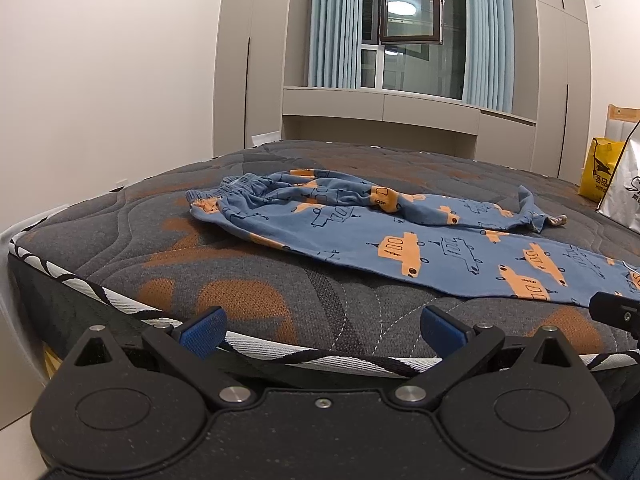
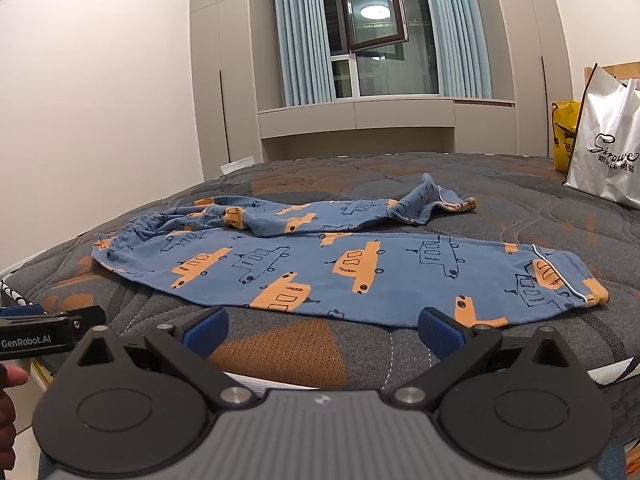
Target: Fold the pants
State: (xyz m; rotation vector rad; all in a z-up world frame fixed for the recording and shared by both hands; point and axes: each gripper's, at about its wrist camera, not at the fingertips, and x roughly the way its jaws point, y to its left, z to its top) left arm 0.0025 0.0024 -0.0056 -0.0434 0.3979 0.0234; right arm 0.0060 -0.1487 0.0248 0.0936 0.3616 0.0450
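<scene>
Where the pants lie: the pants are spread unfolded on the mattress, waistband far left, cuffs right.
Near leg: flat and straight, its hem close to the mattress's near edge, just beyond the right gripper.
Far leg: bunched and twisted, its cuff turned up toward the far right.
Left gripper: jaws wide, nothing between them, hovering over the near edge, left of the pants.
Right gripper: jaws wide, nothing held, at the near edge with the hem just past its right fingertip.
Edges: the near mattress edge with striped piping runs under both grippers; the left edge sits close to the wall.
Open room: bare mattress lies left of the waistband and behind the pants to the far edge.
Containers: a white bag stands on the far right of the mattress, a yellow bag behind it; contents of both hidden.
Far side: cabinets, curtains and an open window.
</scene>
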